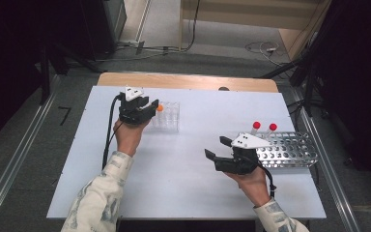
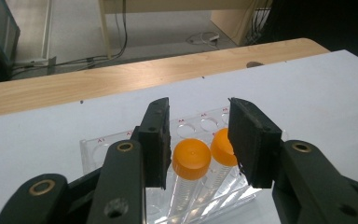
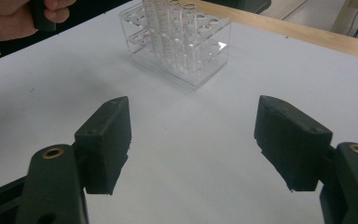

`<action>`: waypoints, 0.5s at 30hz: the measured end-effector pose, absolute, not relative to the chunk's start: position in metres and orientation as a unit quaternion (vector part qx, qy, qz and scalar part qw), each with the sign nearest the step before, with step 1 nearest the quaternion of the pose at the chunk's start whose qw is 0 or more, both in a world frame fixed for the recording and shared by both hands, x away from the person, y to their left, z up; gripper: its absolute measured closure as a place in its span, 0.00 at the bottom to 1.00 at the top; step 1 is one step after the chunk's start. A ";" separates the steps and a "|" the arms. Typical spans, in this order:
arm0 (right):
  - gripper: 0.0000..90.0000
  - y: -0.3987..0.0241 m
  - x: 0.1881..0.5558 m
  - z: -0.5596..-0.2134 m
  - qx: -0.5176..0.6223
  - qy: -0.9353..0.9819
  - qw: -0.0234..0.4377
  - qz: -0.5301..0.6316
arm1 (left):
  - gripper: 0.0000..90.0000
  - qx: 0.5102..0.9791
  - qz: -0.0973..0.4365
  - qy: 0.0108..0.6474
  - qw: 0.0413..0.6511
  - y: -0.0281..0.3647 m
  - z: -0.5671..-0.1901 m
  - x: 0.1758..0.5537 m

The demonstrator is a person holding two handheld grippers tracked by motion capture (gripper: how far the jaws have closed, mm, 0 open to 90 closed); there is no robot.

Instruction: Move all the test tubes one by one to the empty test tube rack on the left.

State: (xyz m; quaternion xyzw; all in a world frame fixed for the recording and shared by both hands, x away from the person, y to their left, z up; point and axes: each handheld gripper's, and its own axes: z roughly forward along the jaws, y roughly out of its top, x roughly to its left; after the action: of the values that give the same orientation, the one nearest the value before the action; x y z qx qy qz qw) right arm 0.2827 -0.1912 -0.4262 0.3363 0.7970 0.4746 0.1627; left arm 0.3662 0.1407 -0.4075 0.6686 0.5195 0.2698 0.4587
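Orange-capped tubes (image 2: 191, 158) stood in the clear acrylic rack (image 1: 166, 117) at the desk's (image 1: 183, 179) far left; the left tool (image 2: 199, 140) hovered spread astride one cap, apparently lined up for a pinch. The right tool (image 3: 193, 140) waited spread, empty, near the metal rack (image 1: 290, 152) holding red-capped tubes (image 1: 256, 125).

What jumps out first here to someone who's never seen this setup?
The two orange-capped tubes in the clear rack at the table's far left, with the left tool open around the nearer cap. Next, the two red-capped tubes standing in the perforated metal rack at the right edge. The right tool hovers wide open over the bare white tabletop, holding nothing.
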 end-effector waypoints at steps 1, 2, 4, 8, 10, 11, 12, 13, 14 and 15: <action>0.28 -0.191 0.283 -0.426 0.336 0.797 0.163 0.474 | 0.58 0.668 0.267 0.520 0.461 0.141 -0.407 0.366; 0.28 -0.191 0.283 -0.426 0.336 0.797 0.163 0.474 | 0.54 0.666 0.266 0.522 0.463 0.141 -0.407 0.365; 0.28 -0.191 0.283 -0.426 0.336 0.797 0.163 0.475 | 0.45 0.664 0.262 0.524 0.465 0.142 -0.406 0.363; 0.28 -0.191 0.283 -0.427 0.337 0.797 0.163 0.475 | 0.30 0.655 0.254 0.534 0.470 0.145 -0.405 0.358; 0.28 -0.192 0.282 -0.426 0.337 0.797 0.164 0.474 | 0.22 0.653 0.249 0.538 0.470 0.147 -0.405 0.356; 0.28 -0.192 0.282 -0.426 0.337 0.797 0.164 0.474 | 0.19 0.653 0.243 0.540 0.472 0.148 -0.405 0.354; 0.28 -0.192 0.282 -0.426 0.338 0.796 0.164 0.474 | 0.16 0.650 0.236 0.543 0.476 0.149 -0.405 0.353; 0.28 -0.193 0.281 -0.426 0.339 0.796 0.163 0.474 | 0.13 0.649 0.232 0.544 0.479 0.151 -0.405 0.351; 0.28 -0.194 0.281 -0.426 0.338 0.796 0.164 0.475 | 0.13 0.650 0.232 0.544 0.477 0.151 -0.405 0.349; 0.28 -0.195 0.281 -0.426 0.340 0.795 0.165 0.475 | 0.13 0.650 0.233 0.543 0.478 0.152 -0.406 0.348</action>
State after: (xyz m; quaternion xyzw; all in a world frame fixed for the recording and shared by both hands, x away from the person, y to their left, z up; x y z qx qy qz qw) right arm 0.2809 -0.1947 -0.4259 0.3397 0.7946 0.4753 0.1652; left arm 0.3475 0.1516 -0.4057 0.6500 0.5435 0.2326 0.4775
